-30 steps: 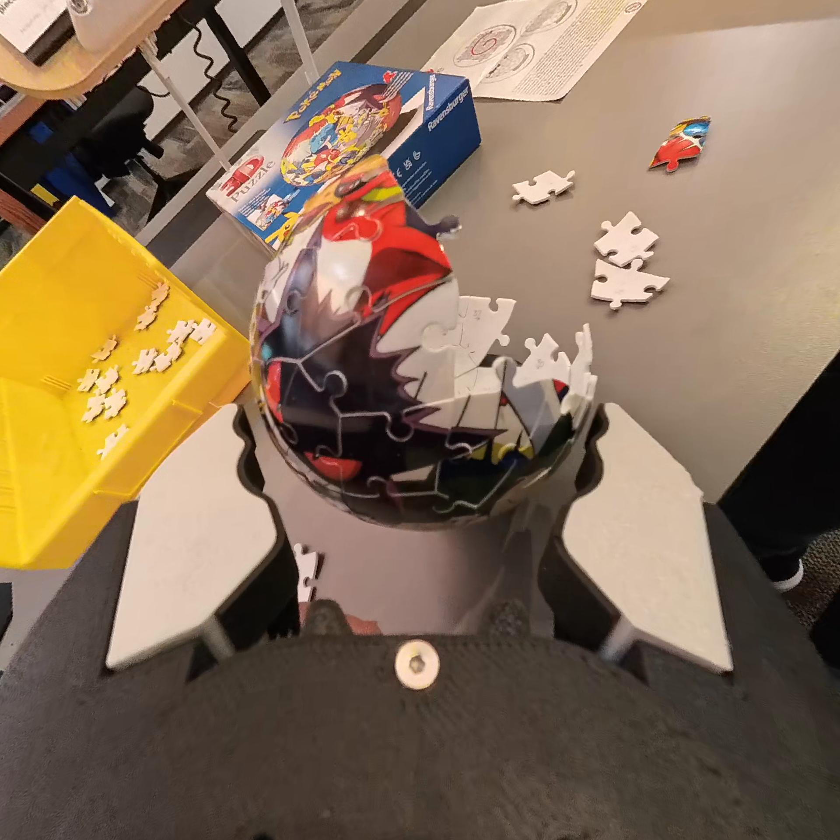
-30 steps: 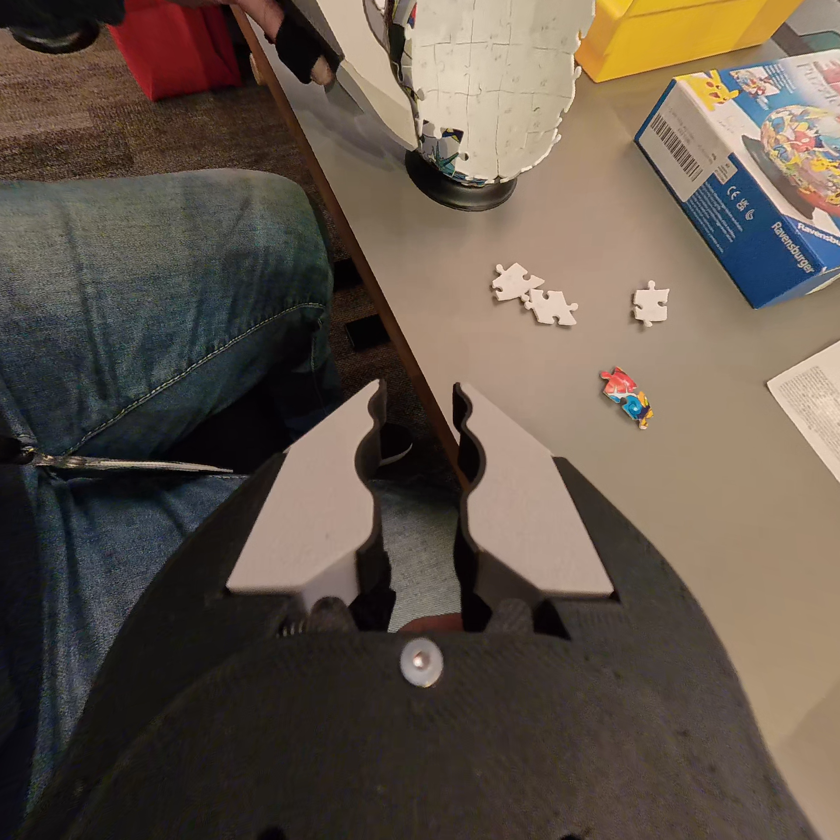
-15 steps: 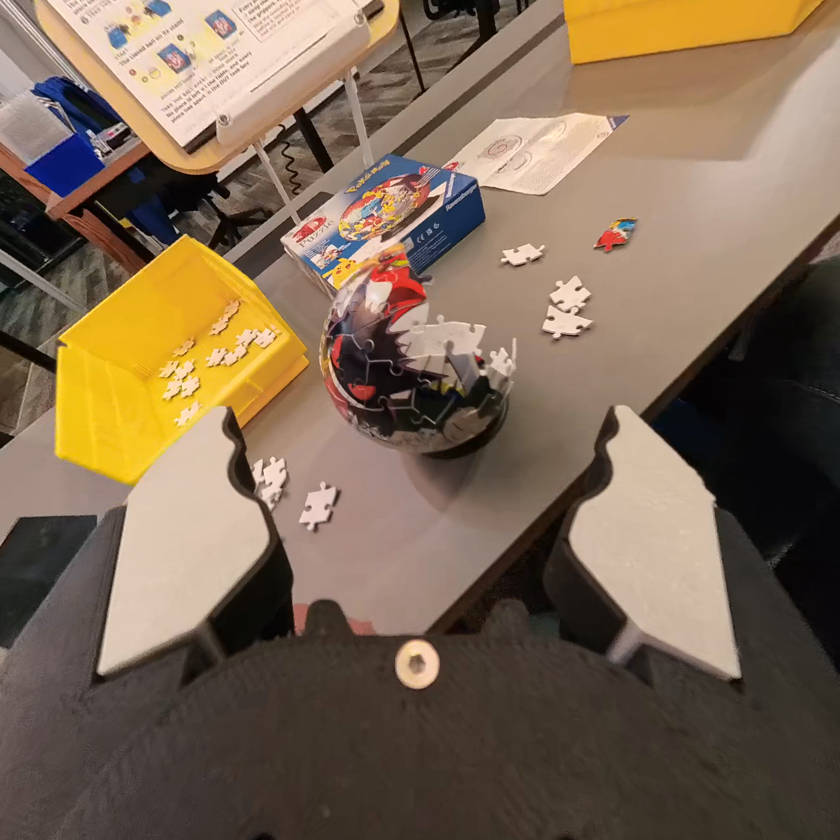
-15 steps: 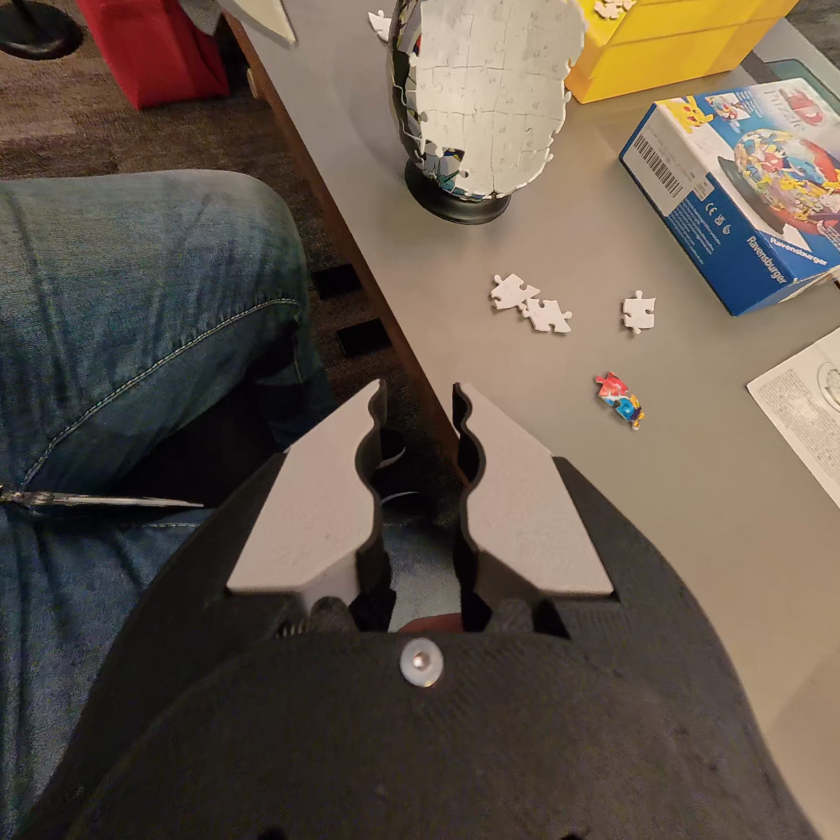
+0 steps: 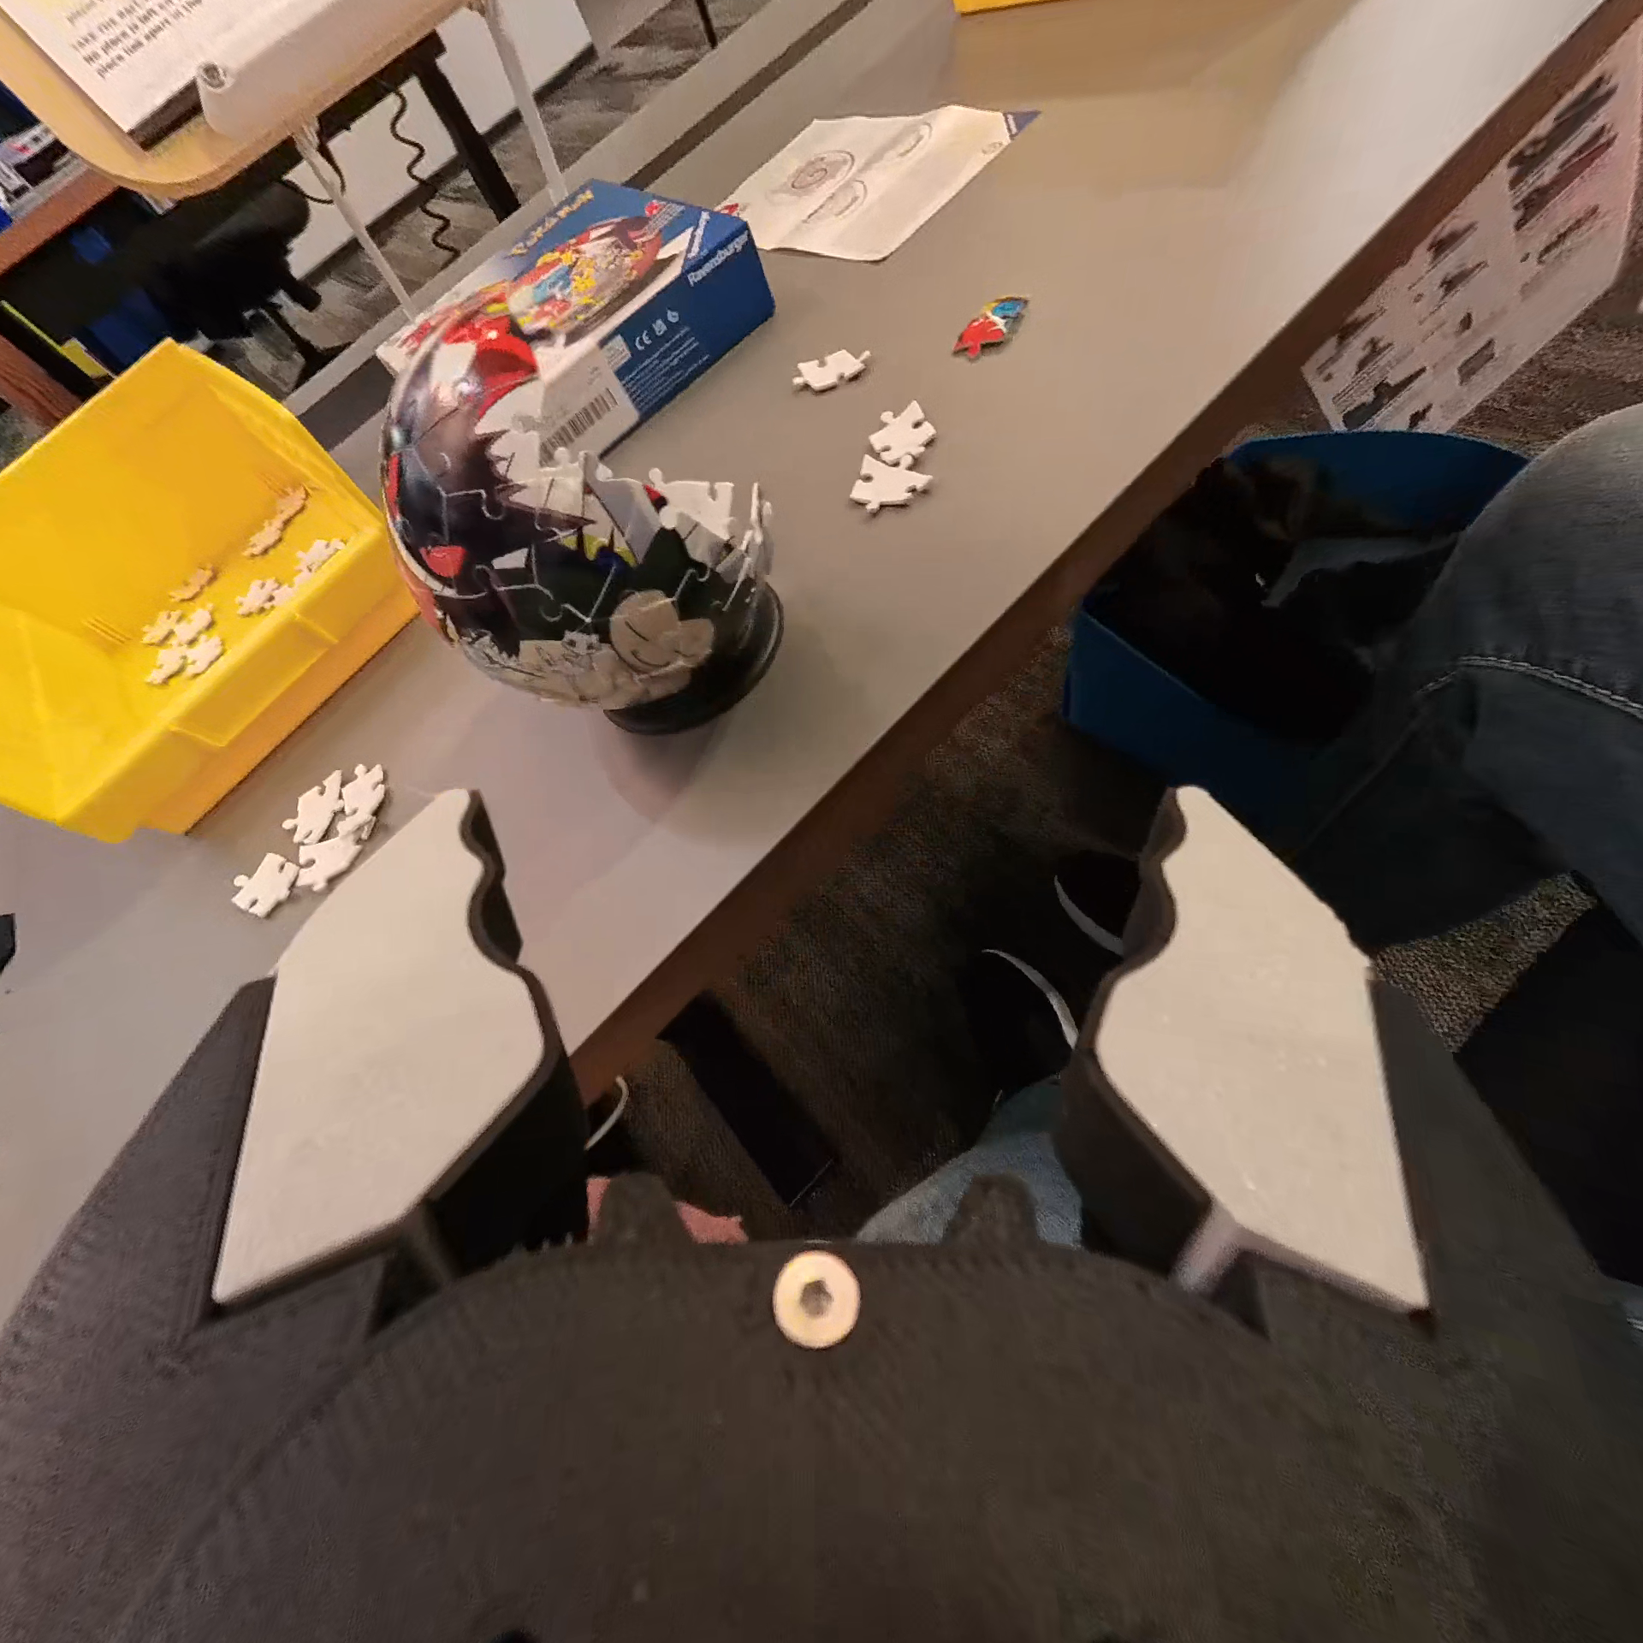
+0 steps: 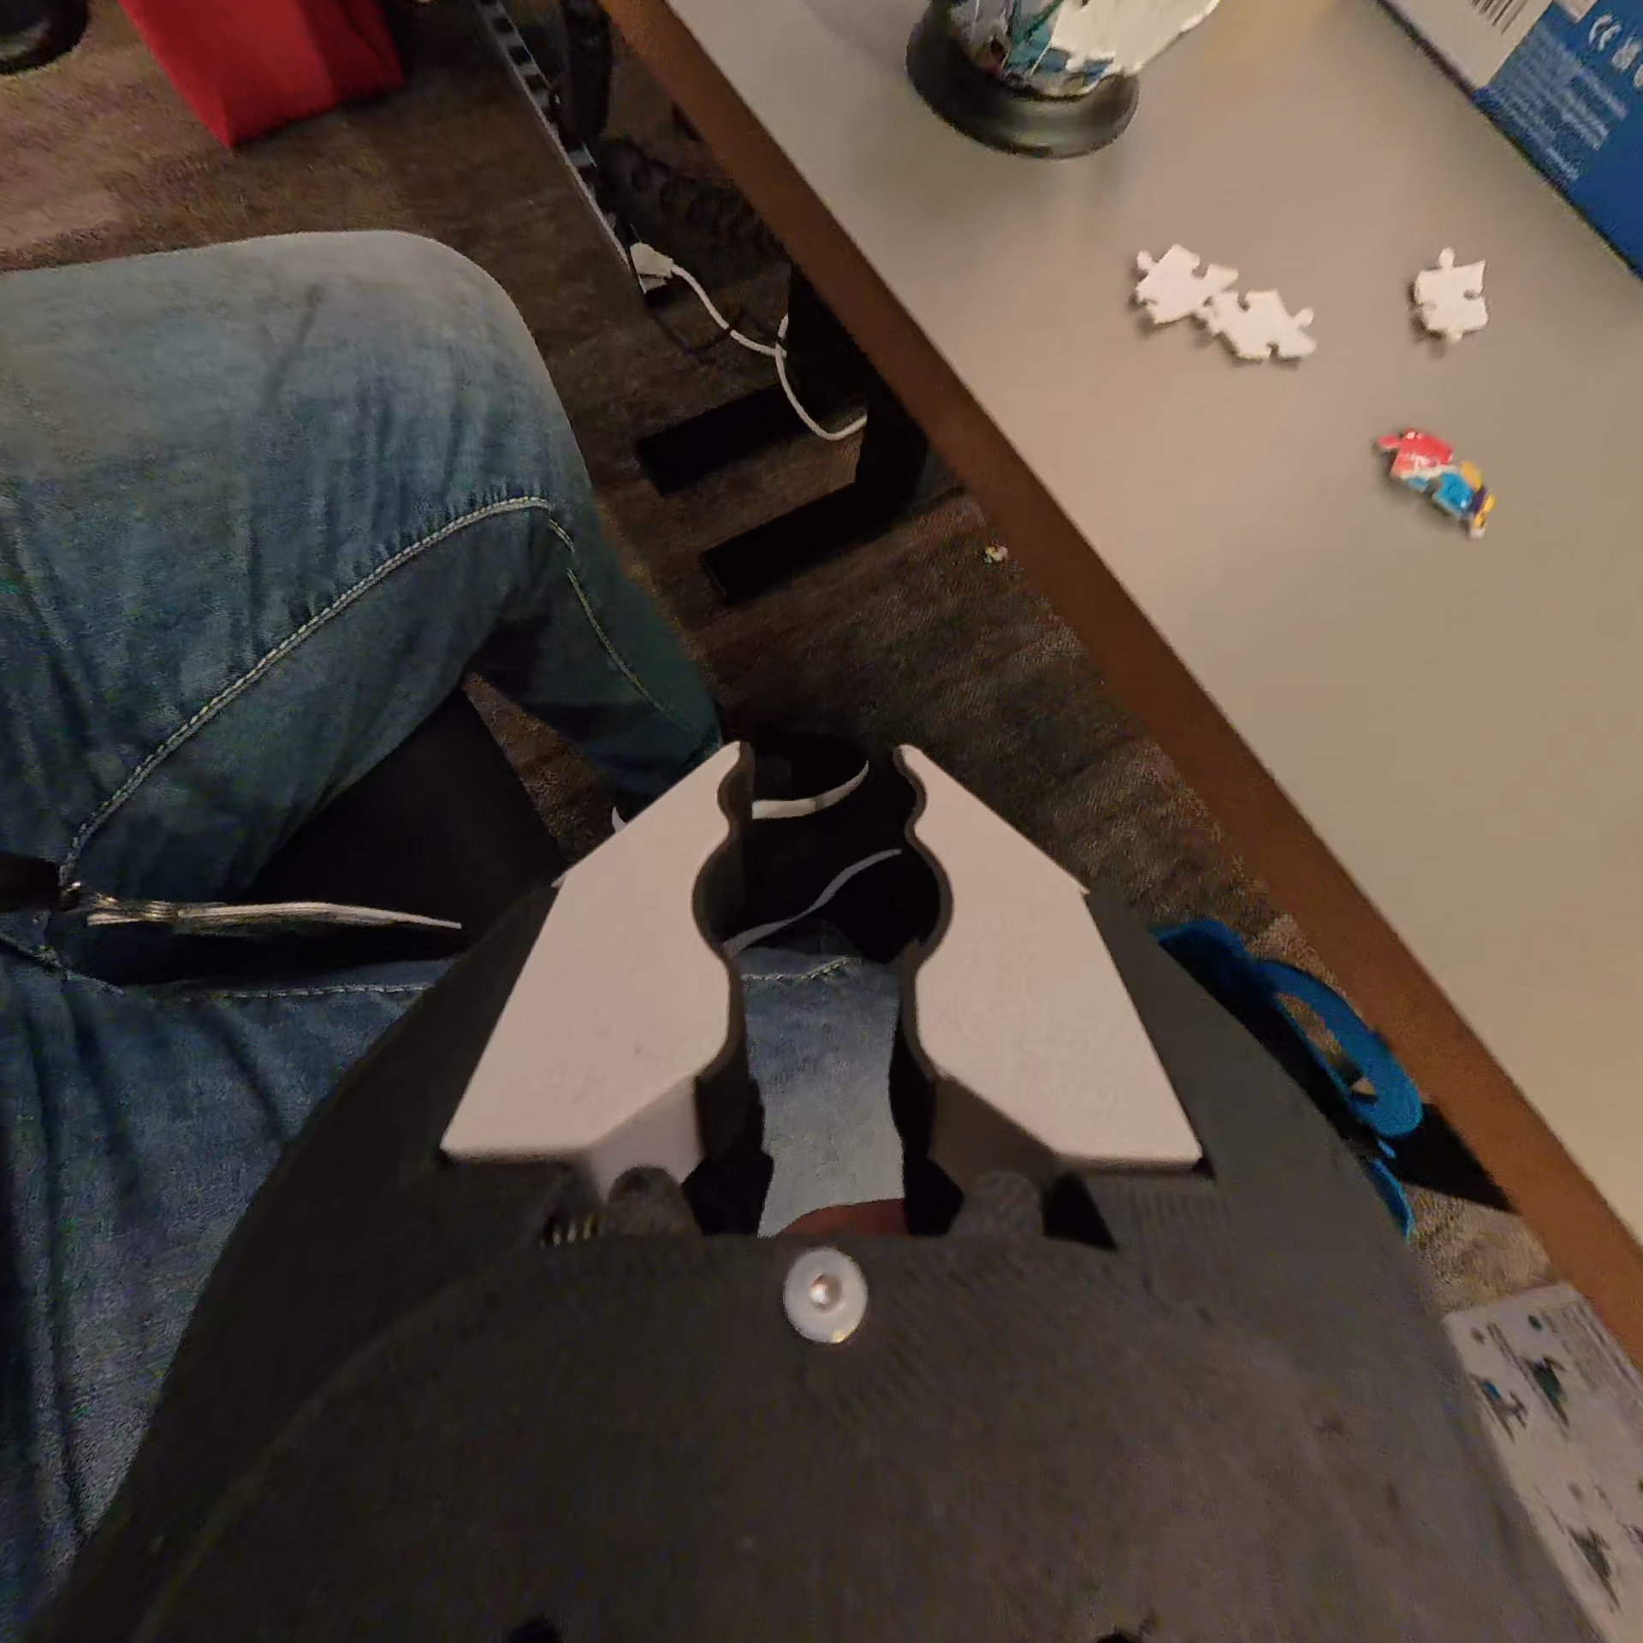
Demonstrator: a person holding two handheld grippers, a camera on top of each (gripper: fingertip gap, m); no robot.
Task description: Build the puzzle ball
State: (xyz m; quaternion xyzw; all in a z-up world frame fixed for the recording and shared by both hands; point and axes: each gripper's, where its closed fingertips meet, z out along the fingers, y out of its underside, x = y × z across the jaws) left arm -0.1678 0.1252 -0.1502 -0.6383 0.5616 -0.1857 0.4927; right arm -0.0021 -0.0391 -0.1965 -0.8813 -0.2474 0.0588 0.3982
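The half-built puzzle ball (image 5: 569, 569) stood on its black stand on the table (image 5: 1111, 293), between a yellow bin (image 5: 133, 569) and a blue box (image 5: 649, 311), loose pieces (image 5: 893, 458) nearby. The left gripper (image 5: 822, 853) was spread wide and empty; the right gripper (image 6: 822, 782) was narrowly parted over a denim knee (image 6: 267, 533).

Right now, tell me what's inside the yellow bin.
The yellow bin holds a loose scatter of puzzle pieces lying pale side up, spread across its floor. Their printed faces are hidden, and the bin's near wall covers the front strip of the floor, so an exact count isn't possible.
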